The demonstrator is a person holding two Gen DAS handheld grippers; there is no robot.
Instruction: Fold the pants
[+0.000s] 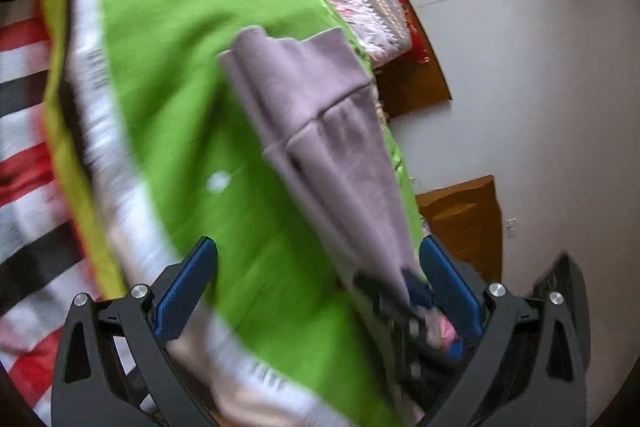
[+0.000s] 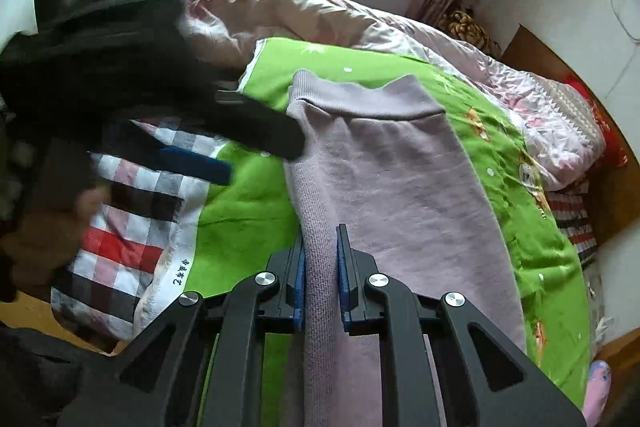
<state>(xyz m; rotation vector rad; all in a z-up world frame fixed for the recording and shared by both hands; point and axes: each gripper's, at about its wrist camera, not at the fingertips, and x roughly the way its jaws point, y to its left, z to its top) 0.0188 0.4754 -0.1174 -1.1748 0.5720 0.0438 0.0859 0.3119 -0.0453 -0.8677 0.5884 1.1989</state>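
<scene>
Right claw (image 2: 321,267), nearest the lens: your two blue pads are pinched on a fold of the mauve pants (image 2: 384,179), a ridge of knit standing up between them. That settles the step in hand, by my reading: the grip for a fold is made on the near edge, the fold itself not yet carried.

Largest first. Bed (image 2: 280,15) with a pale pink quilt fills the back of the right view. On it lies a green blanket (image 2: 248,211) with a white border, and the pants lie on that blanket, lengthwise away from you, ribbed waistband (image 2: 360,99) at the far end. Check sheet (image 2: 132,223), red, black and white, shows at the blanket's left.

Pants: soft, fine-ribbed, already doubled leg on leg as far as I can judge; flat on the right half, rucked along the left edge where you hold them.

Left claw (image 1: 318,283): in its own view the blue pads (image 1: 188,291) stand wide apart, nothing pressed between them; the picture is smeared. The pants hang down its right side, near the right pad.

Next move, a judgement: you need a second hold with the left claw on the same edge, level with the right, before lifting toward the waistband. Lift one-sided and the cloth will likely skew.
</scene>
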